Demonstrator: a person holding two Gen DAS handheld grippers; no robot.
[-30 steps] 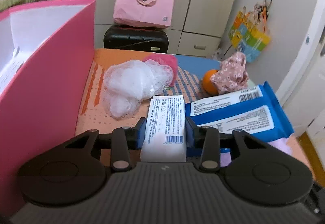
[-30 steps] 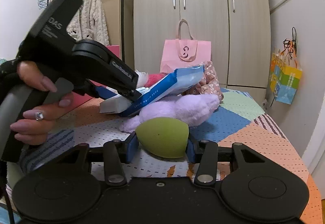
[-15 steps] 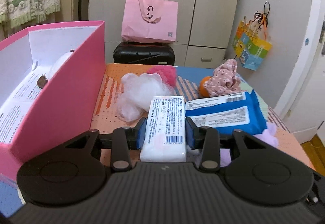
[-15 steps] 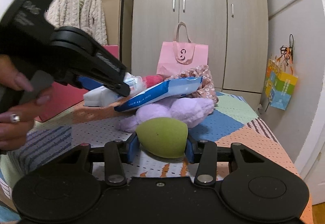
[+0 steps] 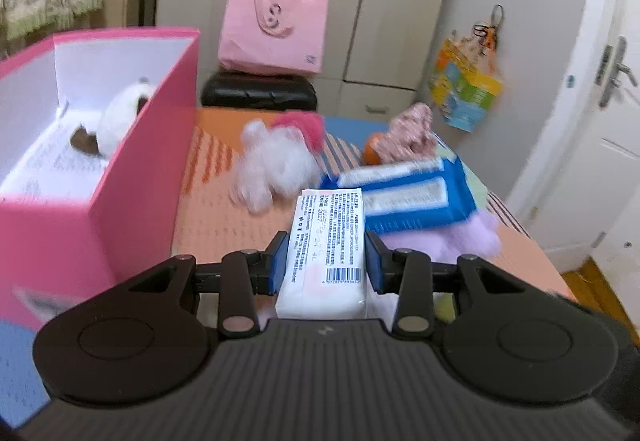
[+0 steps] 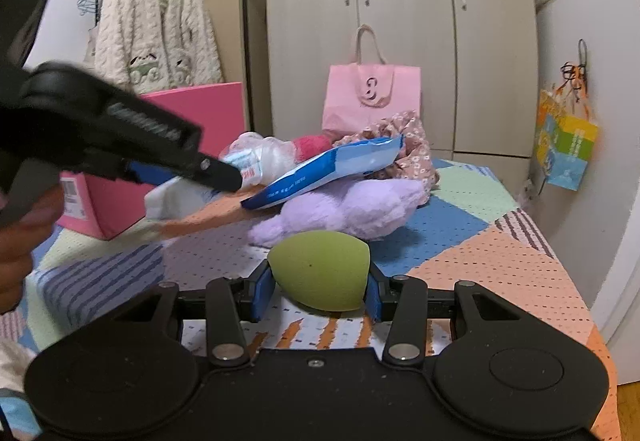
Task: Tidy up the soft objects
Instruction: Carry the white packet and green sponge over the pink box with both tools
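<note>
While the left gripper (image 5: 326, 261) is pulling back and up from the pile, the pink box (image 5: 132, 177) is sliding further into its view than a second ago, so its open top and the white plush (image 5: 120, 113) already inside are showing now. It's clamping a white tissue pack (image 5: 326, 241) flat between its pads, with the pack sticking out forward over the counter (image 5: 224, 217), apart from everything lying there. I'm guessing that pack is heading for the box next.

From the right wrist view the left gripper (image 6: 224, 177) is sitting higher and further left than before, angled down toward the heap, clear of the blue wipes pack (image 6: 324, 169) that's leaning on the purple plush (image 6: 352, 205).

The right gripper (image 6: 318, 291) is barely moving, level and low over the counter (image 6: 500, 265), squeezing a green sponge (image 6: 320, 273) between its pads. So two soft things are in hand, and the wipes, both fluffy puffs and the floral cloth (image 6: 412, 153) are waiting.
</note>
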